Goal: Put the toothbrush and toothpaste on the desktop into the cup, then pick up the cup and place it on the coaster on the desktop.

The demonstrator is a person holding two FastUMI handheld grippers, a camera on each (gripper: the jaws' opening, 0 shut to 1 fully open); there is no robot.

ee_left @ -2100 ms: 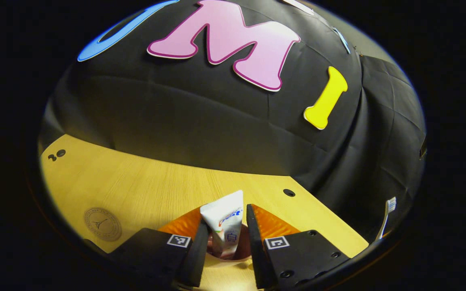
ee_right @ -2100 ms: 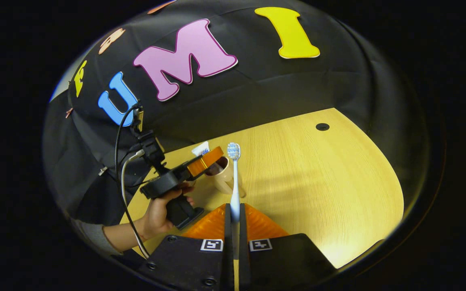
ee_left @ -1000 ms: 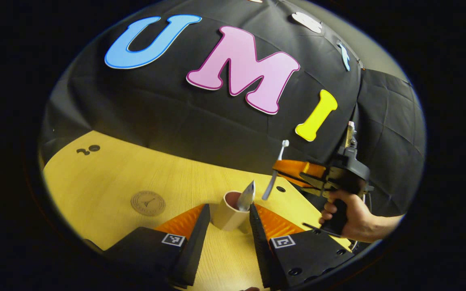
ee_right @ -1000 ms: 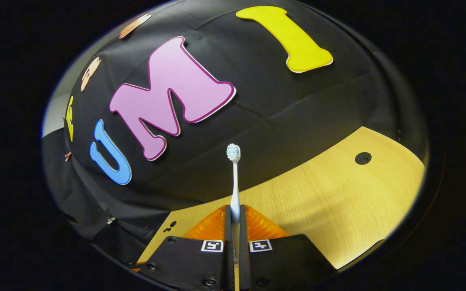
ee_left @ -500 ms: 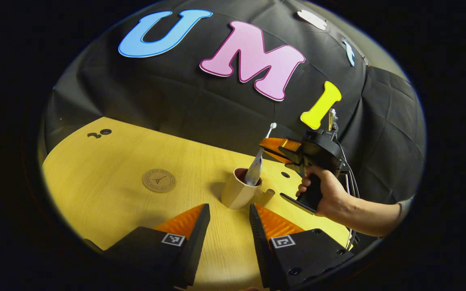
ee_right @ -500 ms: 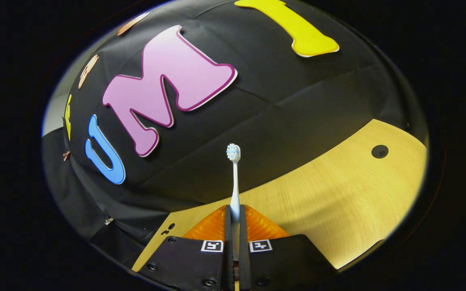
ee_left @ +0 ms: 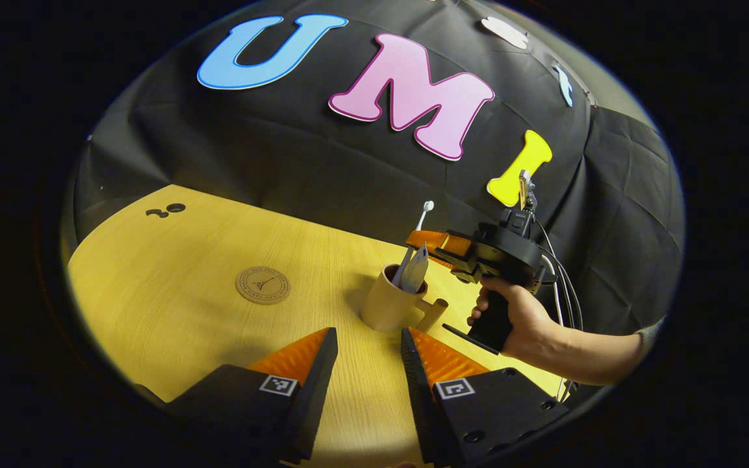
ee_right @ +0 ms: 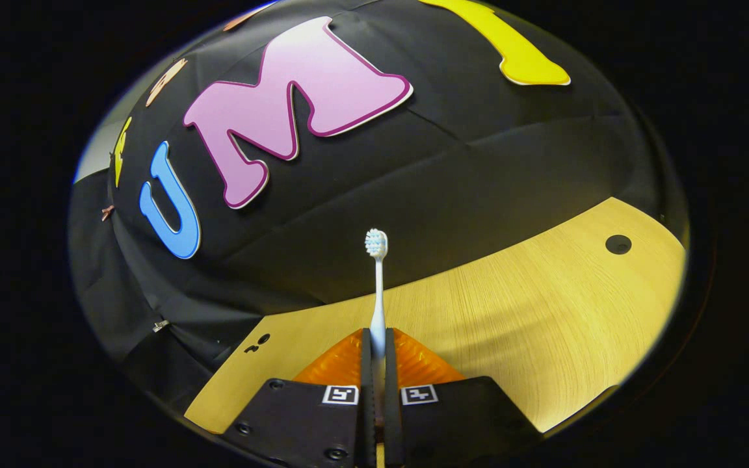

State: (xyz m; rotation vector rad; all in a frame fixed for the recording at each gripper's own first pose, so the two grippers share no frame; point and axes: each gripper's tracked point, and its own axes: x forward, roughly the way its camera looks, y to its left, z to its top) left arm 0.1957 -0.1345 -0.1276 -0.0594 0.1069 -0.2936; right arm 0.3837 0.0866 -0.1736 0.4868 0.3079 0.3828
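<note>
A tan cup with a handle stands on the wooden desktop, and the toothpaste tube leans inside it. My left gripper is open and held back from the cup with nothing between its fingers. In the left gripper view a hand holds my right gripper just above the cup's right side, and the white toothbrush runs from its fingers down into the cup, brush head up. In the right gripper view my right gripper is shut on the toothbrush handle. A round coaster lies left of the cup.
Dark holes are cut in the desktop at the far left and, in the right gripper view, at the far right. The black cloth wall closes off the back of the desk. Bare wood stretches between the coaster and the cup.
My left gripper let go of the toothpaste in the cup and drew back. My right gripper carried the toothbrush over the cup and lowered its handle end inside.
</note>
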